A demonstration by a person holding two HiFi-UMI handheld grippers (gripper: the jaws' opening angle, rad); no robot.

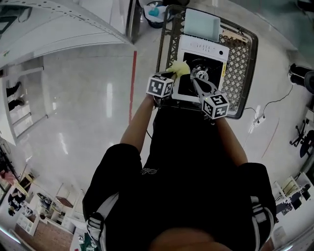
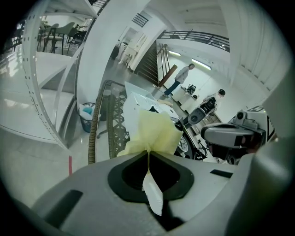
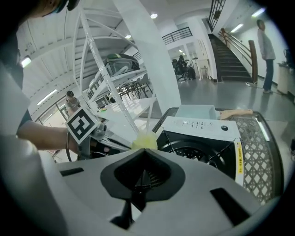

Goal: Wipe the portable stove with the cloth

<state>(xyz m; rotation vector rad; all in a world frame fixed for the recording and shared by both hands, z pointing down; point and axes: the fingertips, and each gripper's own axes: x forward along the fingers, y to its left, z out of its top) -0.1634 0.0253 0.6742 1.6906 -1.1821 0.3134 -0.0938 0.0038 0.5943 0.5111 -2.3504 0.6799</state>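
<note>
The portable stove (image 1: 202,49) is white with a black burner well and lies on a mesh cart (image 1: 241,59). My left gripper (image 1: 175,73) is shut on a yellow cloth (image 1: 179,67), held over the stove's near left corner. In the left gripper view the cloth (image 2: 152,131) fans out just beyond the pinched jaws (image 2: 148,153). My right gripper (image 1: 198,77) is shut with nothing in it and hovers over the burner. In the right gripper view the stove (image 3: 203,133) lies ahead of the closed jaws (image 3: 144,150), with the cloth (image 3: 144,140) to their left.
A pale green box (image 1: 201,23) rests at the cart's far end behind the stove. A blue bin (image 1: 154,12) stands on the floor beyond the cart. A red line (image 1: 132,83) runs along the glossy floor at left, and cables (image 1: 265,110) lie at right.
</note>
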